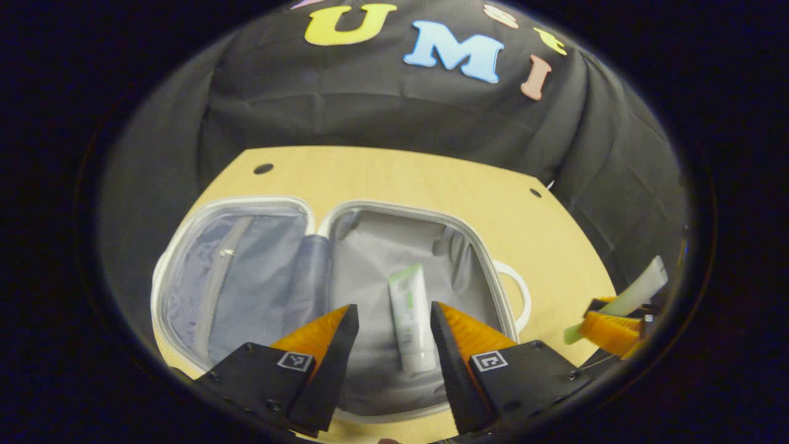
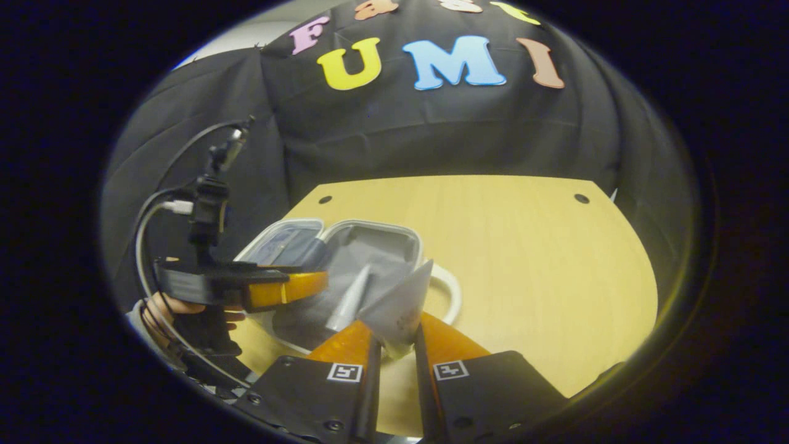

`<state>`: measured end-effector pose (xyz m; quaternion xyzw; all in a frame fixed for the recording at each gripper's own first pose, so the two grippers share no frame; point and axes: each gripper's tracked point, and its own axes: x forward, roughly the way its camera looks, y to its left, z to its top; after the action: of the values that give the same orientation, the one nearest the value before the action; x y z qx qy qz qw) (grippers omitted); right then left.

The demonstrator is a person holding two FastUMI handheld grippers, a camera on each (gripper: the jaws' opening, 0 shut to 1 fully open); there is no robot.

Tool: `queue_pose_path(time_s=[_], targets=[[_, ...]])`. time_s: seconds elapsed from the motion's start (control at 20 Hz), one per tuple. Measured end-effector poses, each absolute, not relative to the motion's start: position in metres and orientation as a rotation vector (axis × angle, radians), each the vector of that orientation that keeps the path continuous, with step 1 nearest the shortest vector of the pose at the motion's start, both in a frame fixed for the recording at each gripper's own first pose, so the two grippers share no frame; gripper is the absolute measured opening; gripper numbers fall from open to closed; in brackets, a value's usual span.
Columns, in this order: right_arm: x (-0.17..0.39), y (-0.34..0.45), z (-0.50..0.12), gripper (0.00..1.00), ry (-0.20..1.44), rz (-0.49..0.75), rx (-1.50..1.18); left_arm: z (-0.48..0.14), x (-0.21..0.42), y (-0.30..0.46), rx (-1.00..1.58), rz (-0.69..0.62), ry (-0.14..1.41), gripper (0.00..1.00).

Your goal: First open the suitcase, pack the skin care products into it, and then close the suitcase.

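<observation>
suitcase [image 1: 425, 222] lay open on surface [image 2: 524, 259], one tube [image 1: 410, 320] inside. left tongs [image 1: 389, 336] spread, empty, above it. right tongs [image 2: 394, 345] pinched second tube [image 2: 397, 308] beside suitcase; shallow end-grip risked slipping.

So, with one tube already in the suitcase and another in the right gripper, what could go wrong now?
The right gripper pinches its tube near one end, so it may swing or slip out. The left gripper hangs open over the open suitcase, so the two could collide. The packed tube could be knocked.
</observation>
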<state>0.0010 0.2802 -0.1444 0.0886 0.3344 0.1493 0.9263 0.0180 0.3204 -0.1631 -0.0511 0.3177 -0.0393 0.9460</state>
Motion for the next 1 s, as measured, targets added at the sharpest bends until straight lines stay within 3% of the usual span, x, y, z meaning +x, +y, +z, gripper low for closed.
queue_pose_path(time_s=[0.05, 0.2, 0.4, 0.45, 0.55, 0.8, 1.0], targets=[[0.006, 0.294, -0.153, 0.27, 0.712, 0.327, 0.176, -0.148, 0.01, 0.334, -0.105, -0.055, 0.603, 0.83], [0.017, 0.322, -0.189, 0.24, 0.803, 0.369, 0.156, -0.109, -0.024, 0.386, -0.104, 0.04, 0.509, 0.83], [0.033, 0.333, -0.204, 0.31, 0.823, 0.385, 0.15, -0.09, -0.062, 0.47, -0.112, 0.216, 0.462, 0.85], [0.035, 0.332, -0.197, 0.42, 0.8, 0.379, 0.165, -0.089, -0.069, 0.491, -0.12, 0.261, 0.459, 0.87], [0.036, 0.329, -0.183, 0.88, 0.745, 0.362, 0.185, -0.09, -0.076, 0.533, -0.132, 0.332, 0.453, 0.85], [0.024, 0.298, -0.132, 0.91, 0.571, 0.303, 0.183, -0.096, -0.065, 0.624, -0.137, 0.425, 0.444, 0.85], [0.011, 0.242, -0.098, 0.93, 0.442, 0.158, 0.104, -0.119, -0.04, 0.669, -0.237, 0.33, 0.516, 0.85]])
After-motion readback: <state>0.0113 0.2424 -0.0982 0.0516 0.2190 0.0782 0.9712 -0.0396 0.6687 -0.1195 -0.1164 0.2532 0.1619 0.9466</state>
